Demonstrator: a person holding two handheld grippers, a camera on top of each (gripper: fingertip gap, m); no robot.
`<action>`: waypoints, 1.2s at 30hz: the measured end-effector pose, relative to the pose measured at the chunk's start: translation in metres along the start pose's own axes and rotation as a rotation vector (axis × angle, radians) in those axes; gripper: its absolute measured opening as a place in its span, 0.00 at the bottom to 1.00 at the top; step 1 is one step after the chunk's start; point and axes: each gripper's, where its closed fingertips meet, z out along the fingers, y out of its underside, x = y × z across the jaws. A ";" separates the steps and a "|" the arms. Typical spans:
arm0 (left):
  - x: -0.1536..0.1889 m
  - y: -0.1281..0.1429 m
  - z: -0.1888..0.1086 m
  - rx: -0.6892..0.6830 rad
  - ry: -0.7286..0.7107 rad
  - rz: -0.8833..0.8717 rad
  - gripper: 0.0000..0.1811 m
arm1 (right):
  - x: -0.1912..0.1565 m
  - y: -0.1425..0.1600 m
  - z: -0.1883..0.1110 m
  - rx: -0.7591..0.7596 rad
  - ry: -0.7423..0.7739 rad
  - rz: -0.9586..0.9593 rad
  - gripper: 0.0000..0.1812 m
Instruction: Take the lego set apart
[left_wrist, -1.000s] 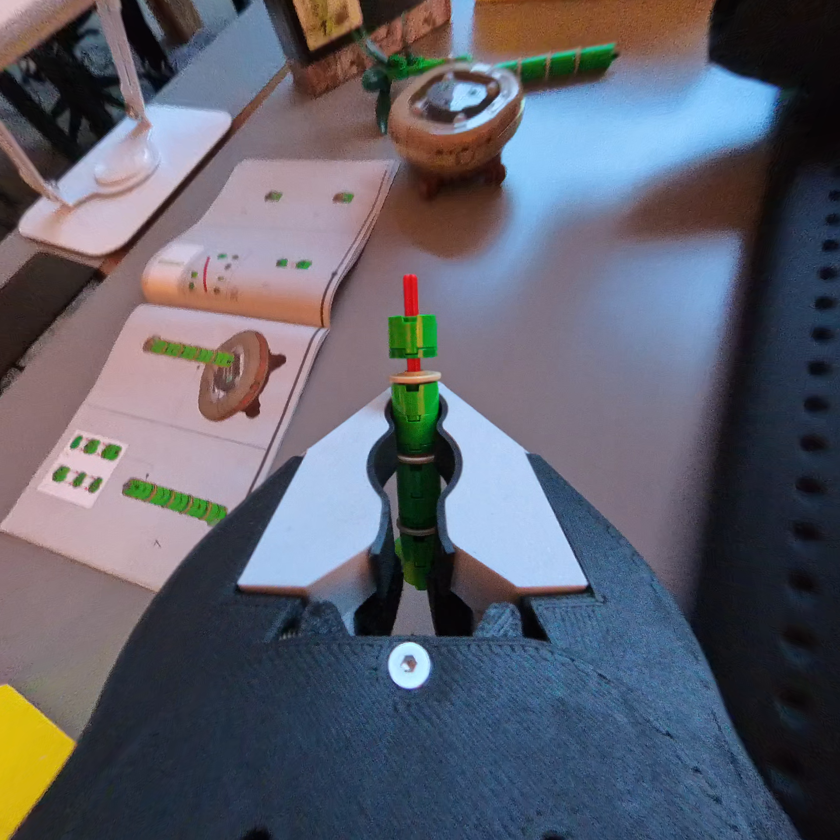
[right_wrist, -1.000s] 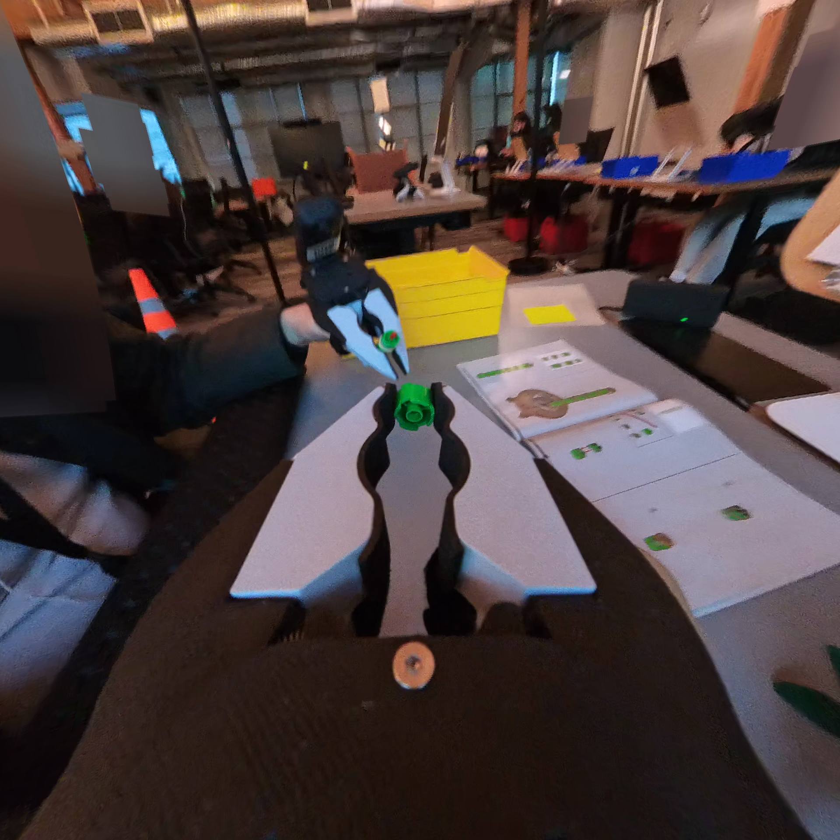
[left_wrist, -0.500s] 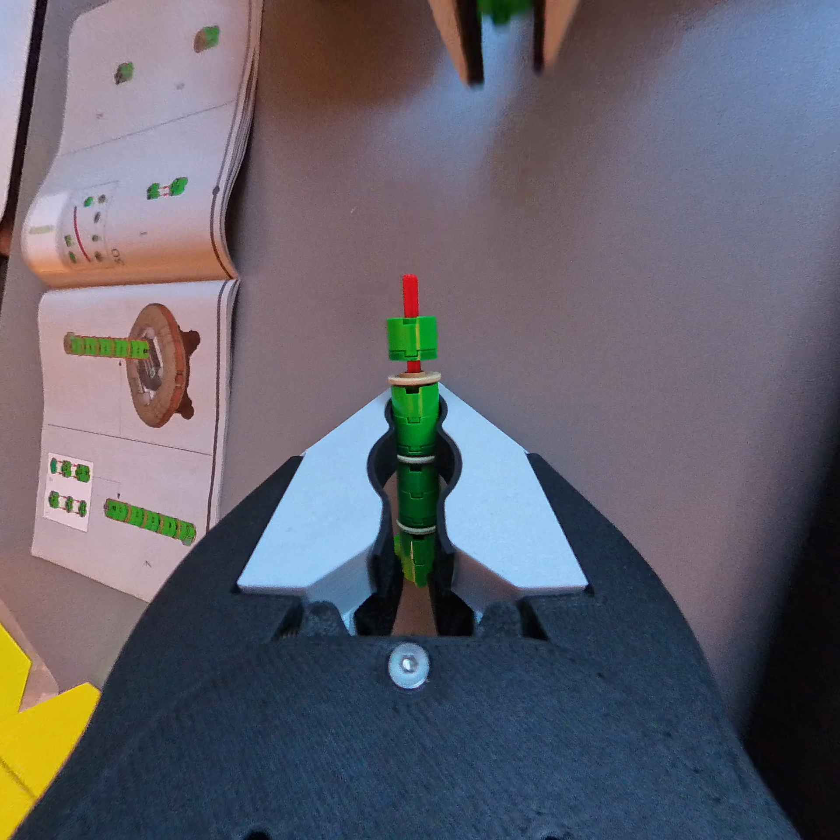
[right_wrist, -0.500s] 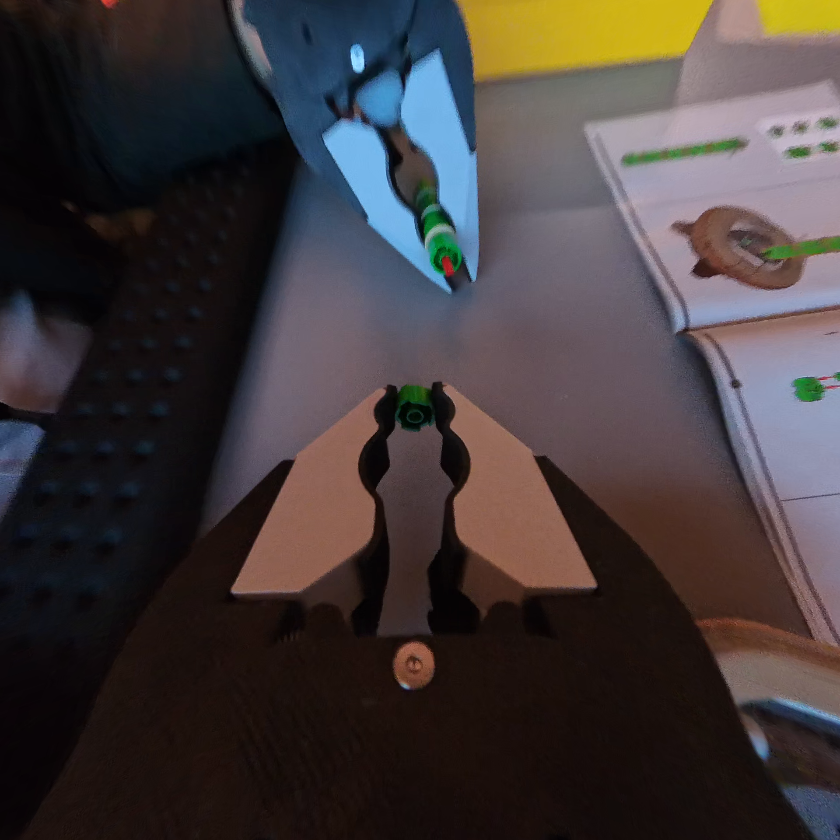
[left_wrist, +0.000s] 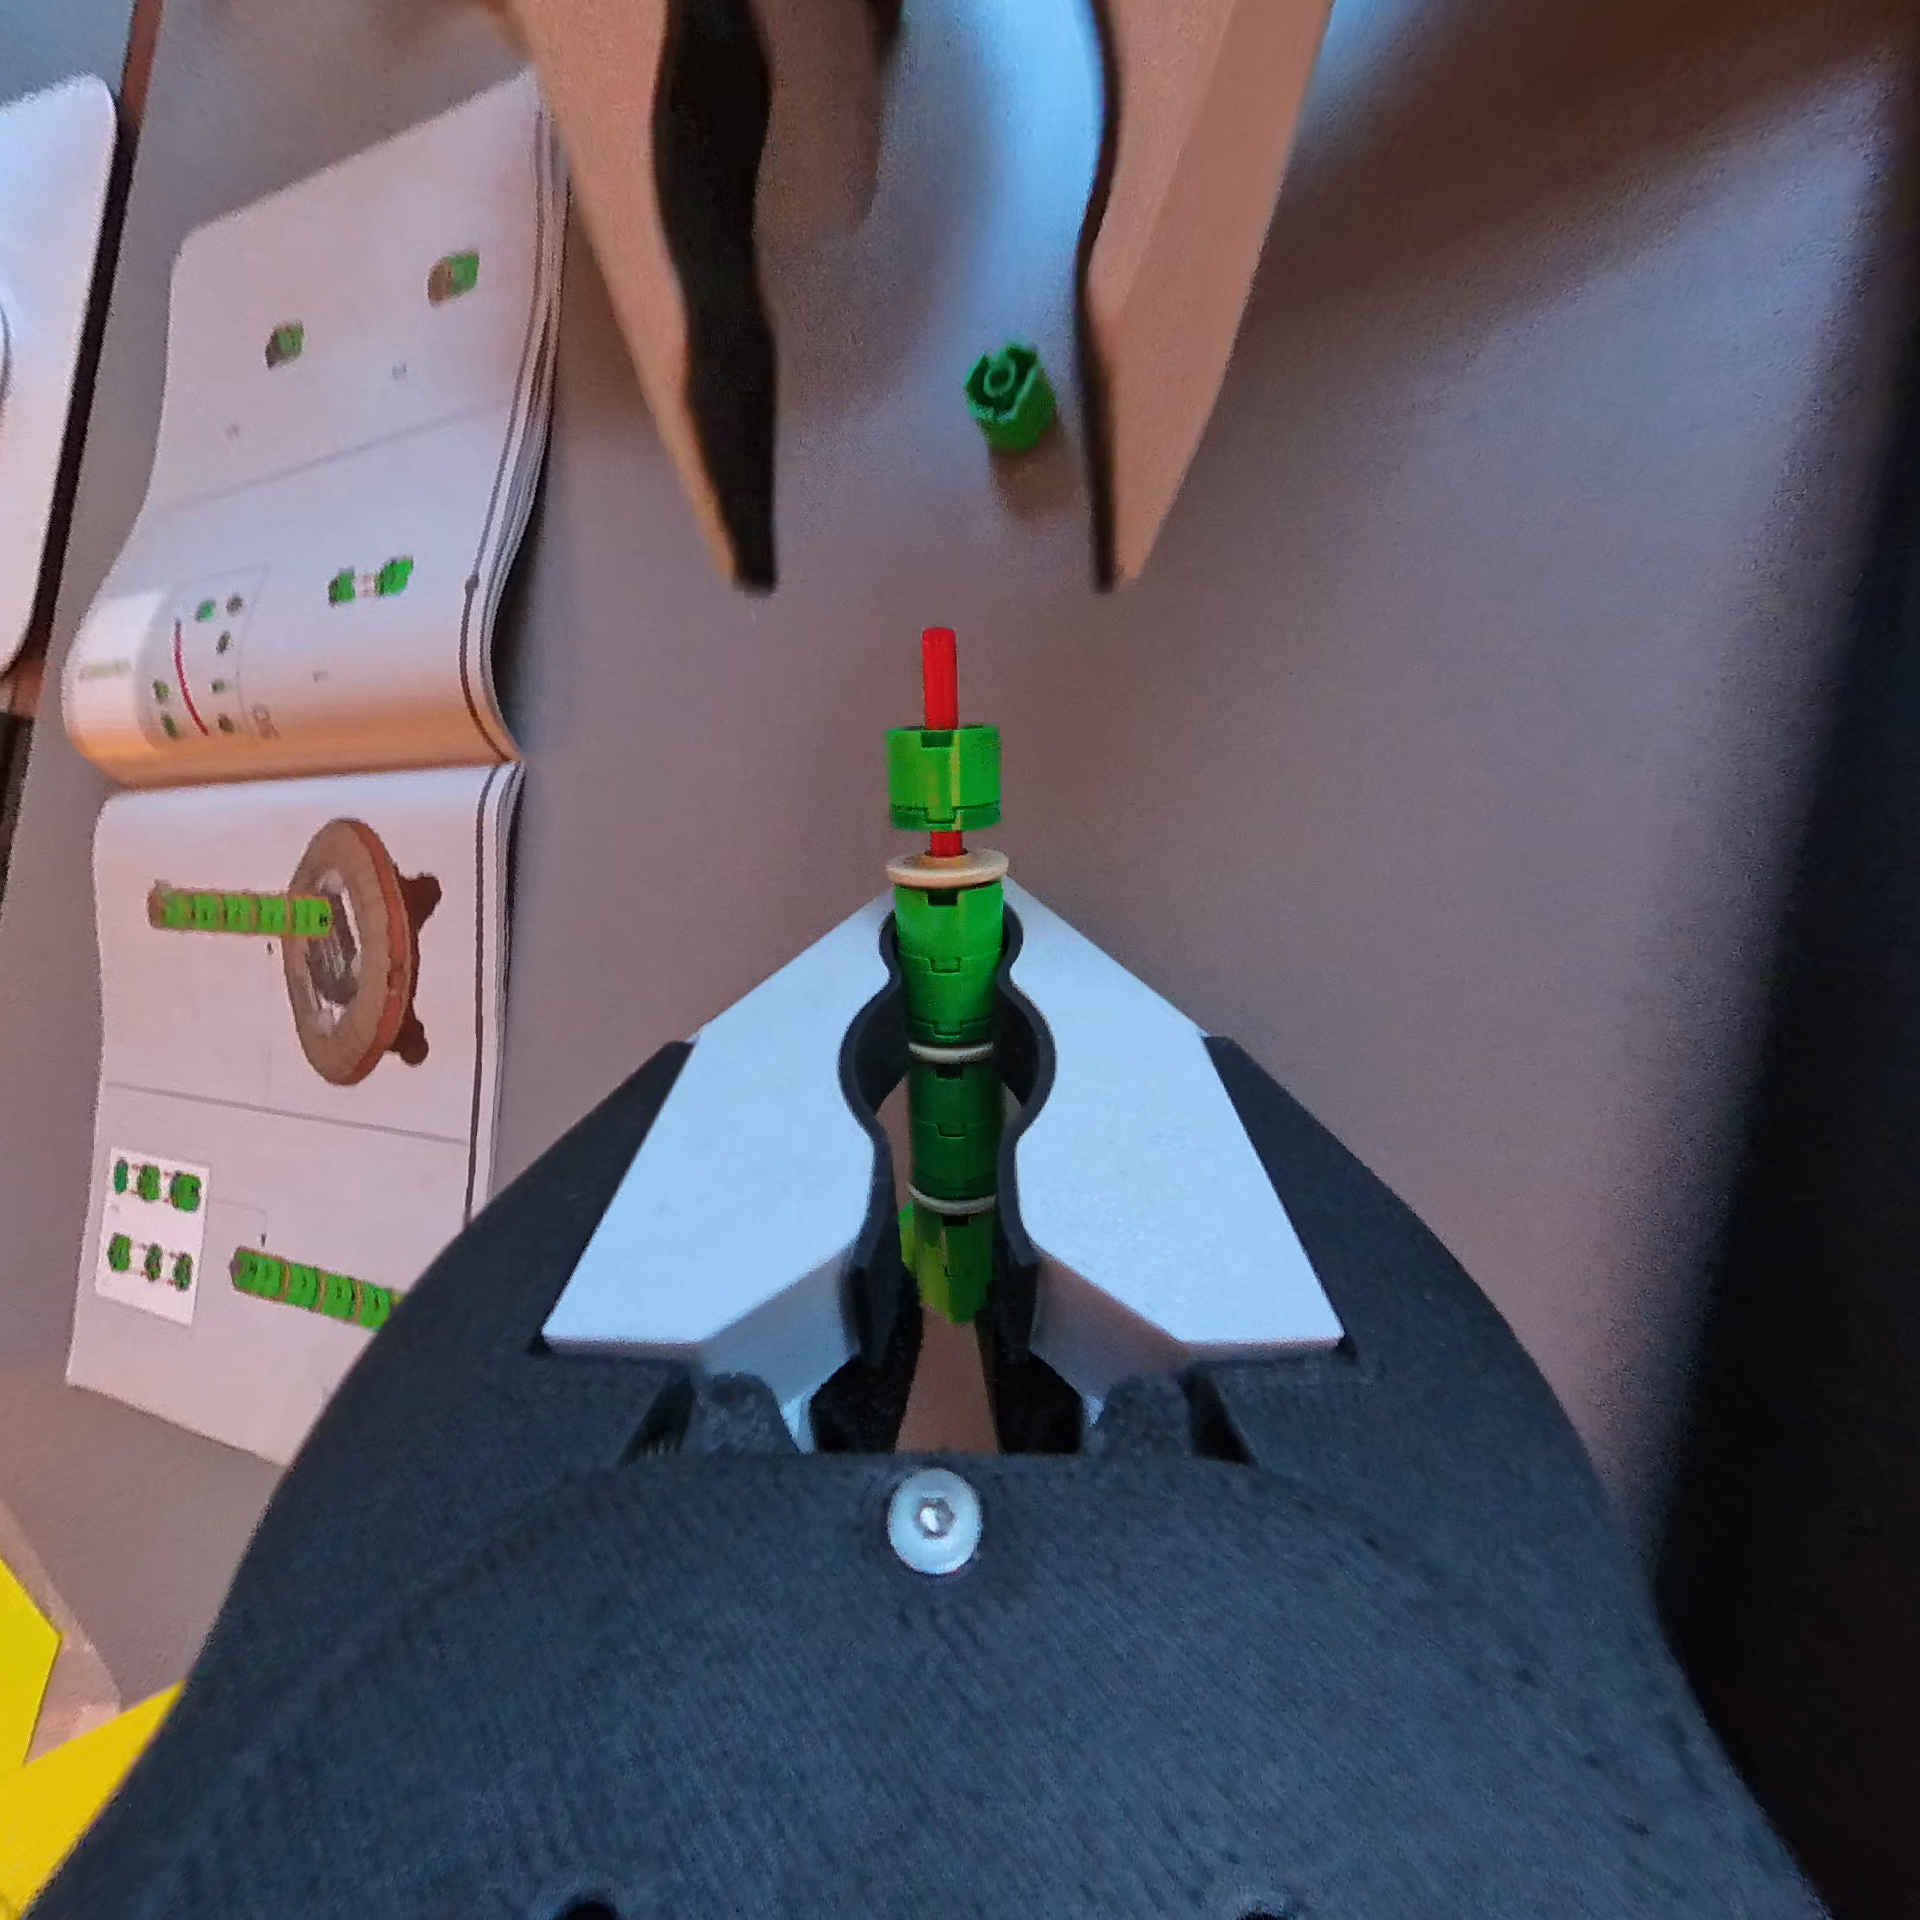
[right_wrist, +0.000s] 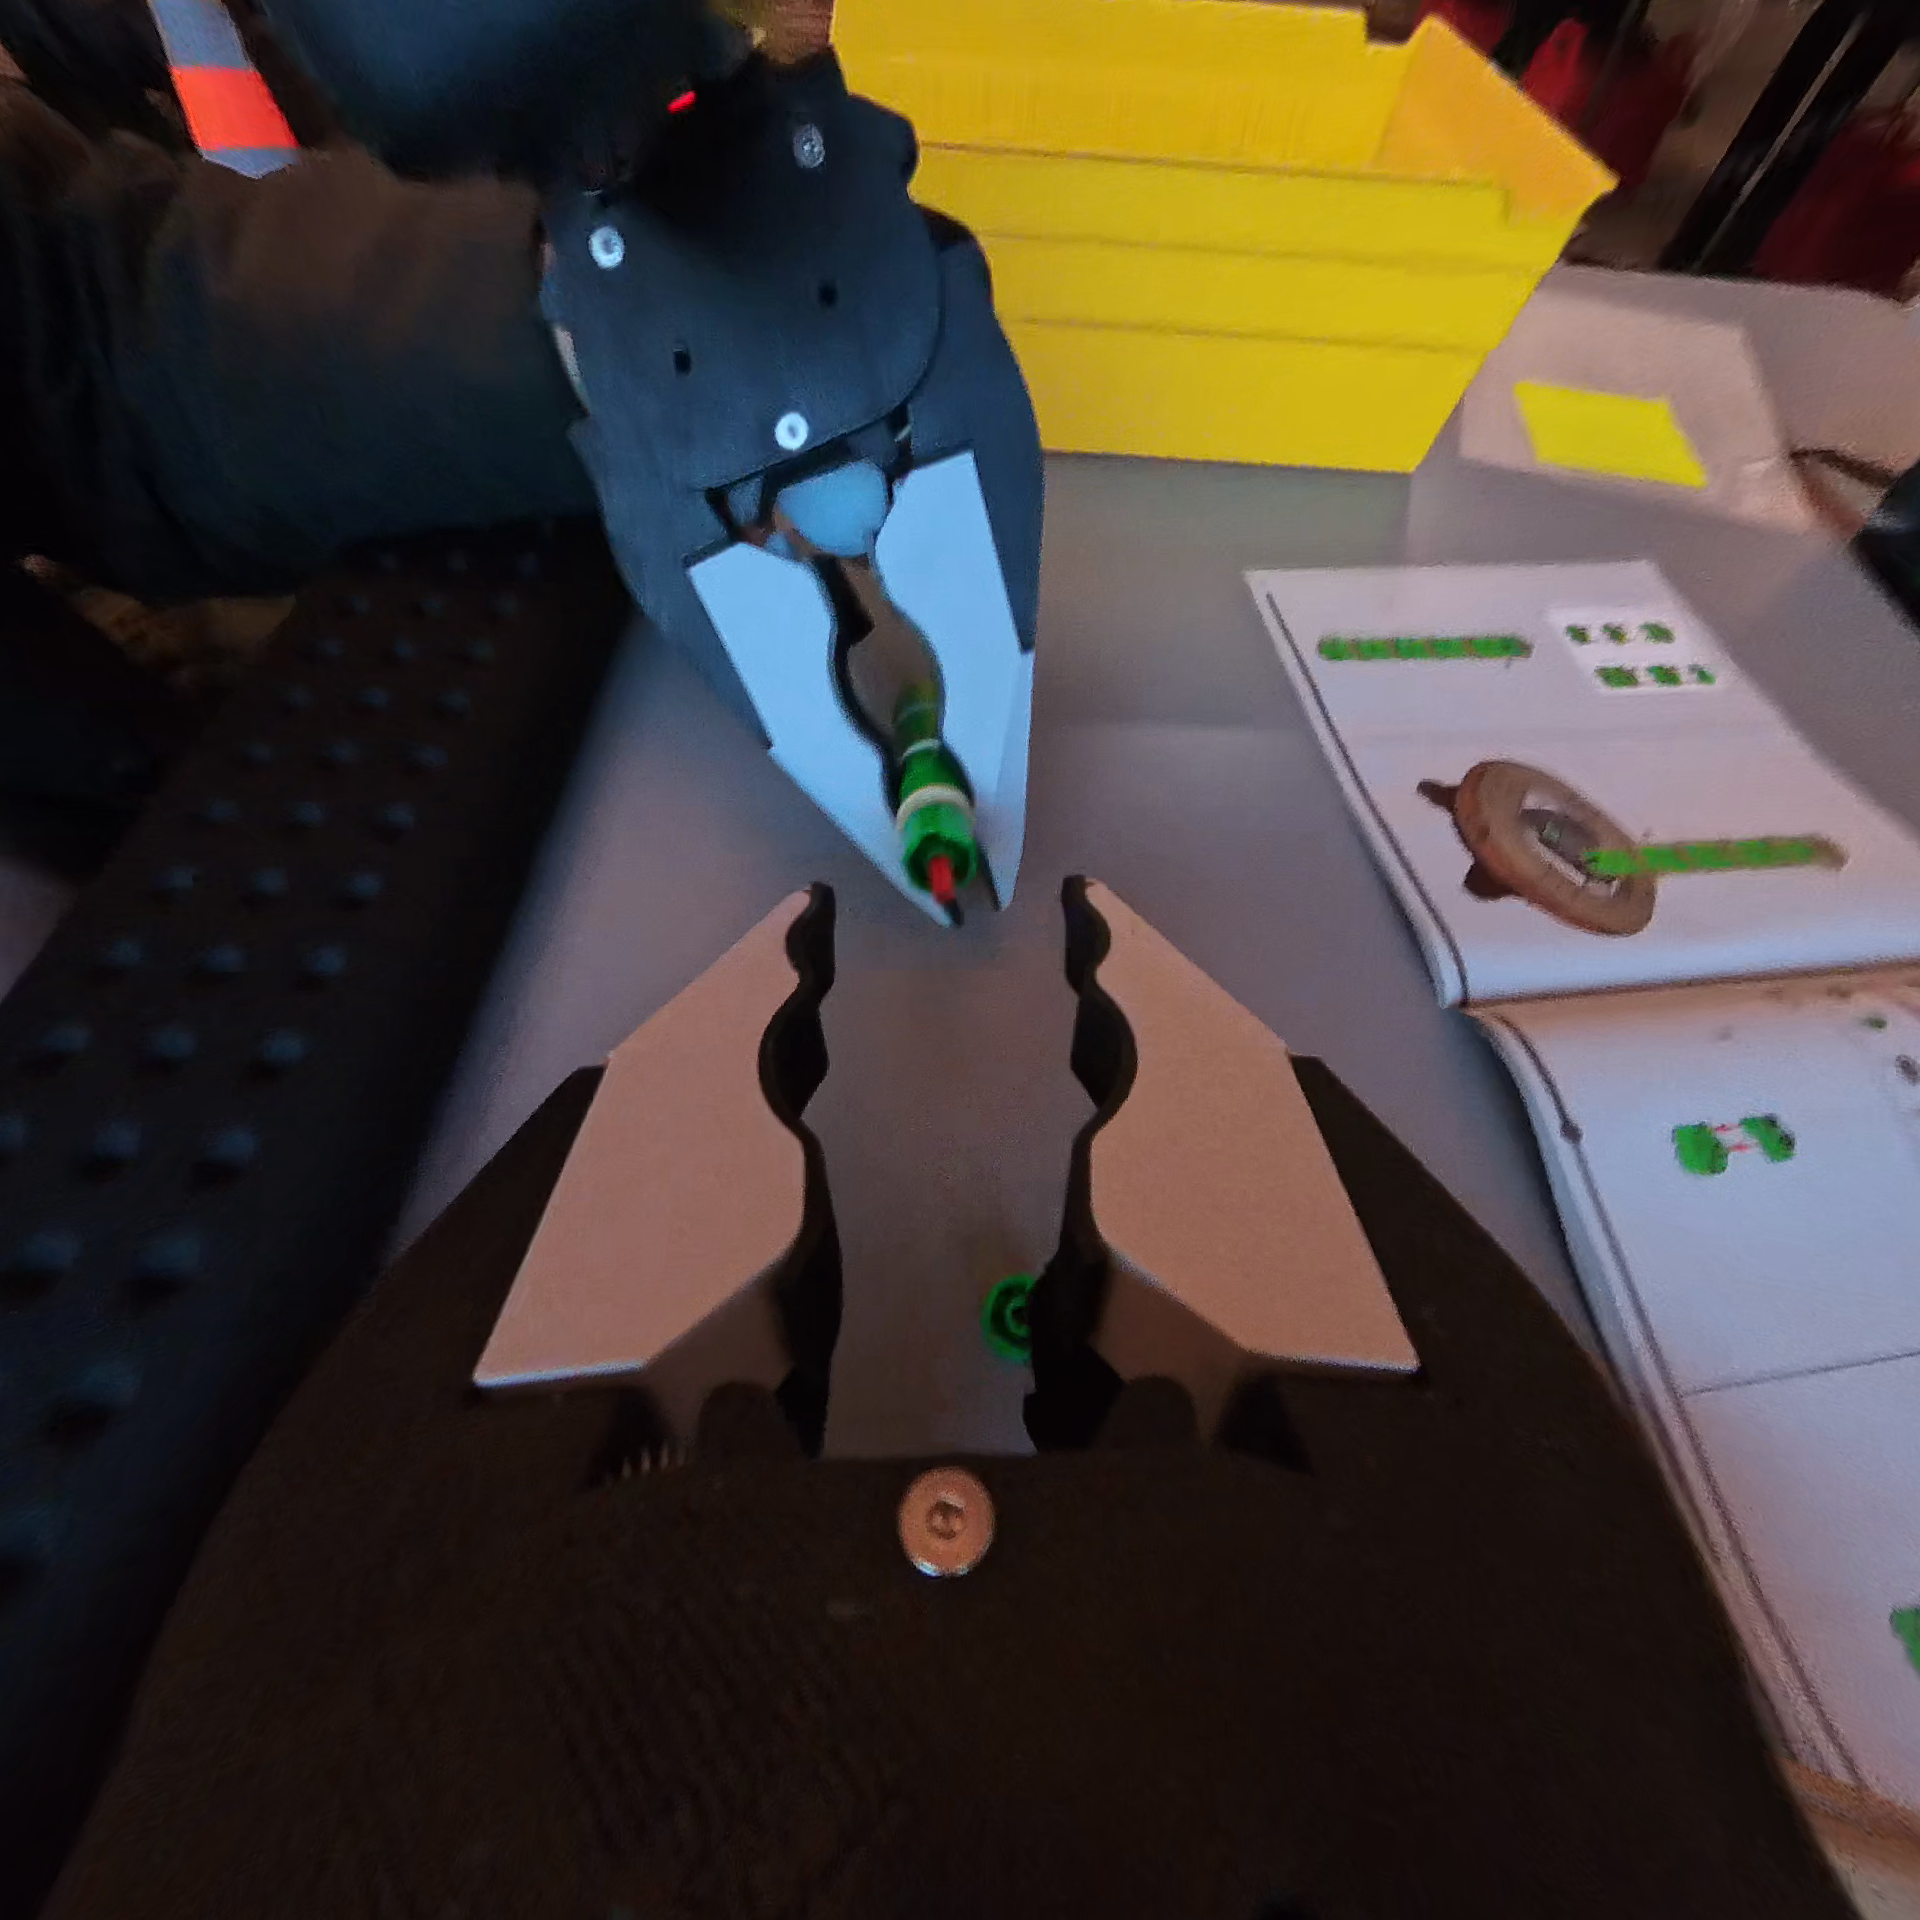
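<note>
Right wrist view: right claw (right_wrist: 945, 914) gapes, half-hiding loose green piece (right_wrist: 1006, 1317); left claw (left_wrist: 945, 914) clamps green stack (left_wrist: 948, 1039).

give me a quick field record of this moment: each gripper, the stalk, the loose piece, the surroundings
left gripper: shut on green stalk
green stalk: round segments on a red axle, top segment spaced off the rest
right gripper: open, holding nothing
loose green piece: lying on grey table, between the right gripper's fingers
surroundings: open instruction booklet, yellow bins
</note>
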 end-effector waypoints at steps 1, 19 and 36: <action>0.002 -0.005 -0.001 0.017 0.002 0.008 0.04 | 0.001 -0.001 0.005 -0.011 0.019 -0.015 0.24; 0.008 -0.019 -0.002 0.072 0.029 -0.018 0.04 | -0.011 0.001 0.015 -0.051 -0.057 0.035 0.08; -0.012 0.019 -0.011 0.002 -0.056 -0.071 0.04 | 0.007 -0.036 -0.086 0.264 -0.080 0.123 0.08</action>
